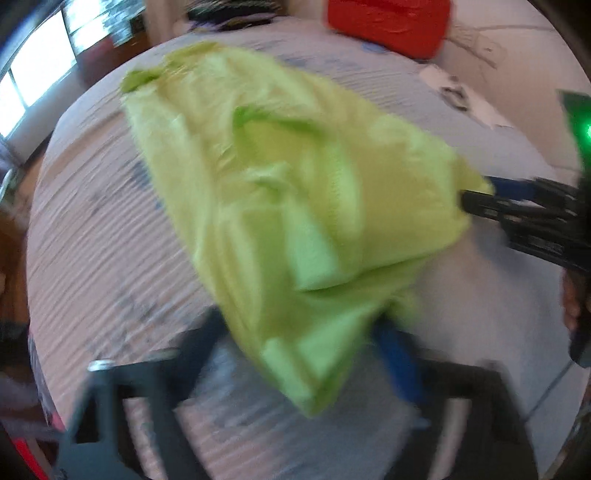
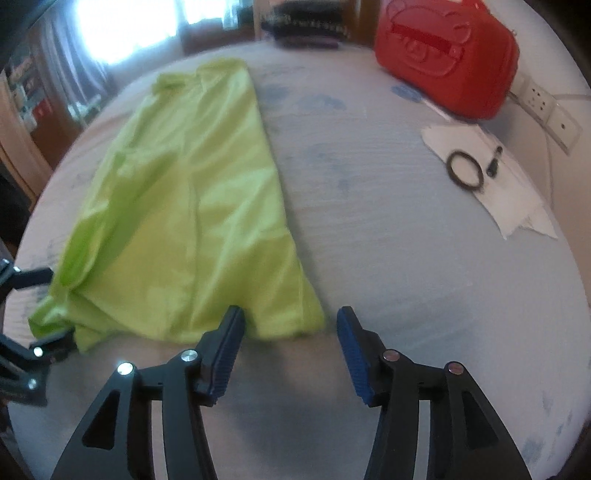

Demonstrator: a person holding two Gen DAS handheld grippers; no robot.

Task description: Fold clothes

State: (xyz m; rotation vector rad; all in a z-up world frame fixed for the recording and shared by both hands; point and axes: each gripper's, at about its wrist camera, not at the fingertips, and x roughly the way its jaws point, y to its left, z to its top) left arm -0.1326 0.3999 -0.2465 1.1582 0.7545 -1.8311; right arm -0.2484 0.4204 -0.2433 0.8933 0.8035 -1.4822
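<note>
A lime-green shirt (image 2: 192, 206) lies lengthwise on the pale blue sheet (image 2: 406, 240), folded into a long strip. My right gripper (image 2: 290, 321) is open at the shirt's near edge; the hem lies by its left finger (image 2: 229, 332), and the pads hold nothing. In the blurred left wrist view the shirt (image 1: 295, 192) looks bunched. Its near end sits between the wide-apart fingers of my left gripper (image 1: 299, 332) and hides their tips. In the right wrist view my left gripper (image 2: 51, 306) straddles the shirt's near left corner. The right gripper (image 1: 480, 195) reaches the shirt's right corner.
A red case (image 2: 447, 55) stands at the back right. A white paper (image 2: 509, 192) at the right carries a black ring (image 2: 465, 171) and a small dark piece. Wall sockets (image 2: 546, 107) are behind it. Dark brushes (image 2: 306, 29) lie at the far edge.
</note>
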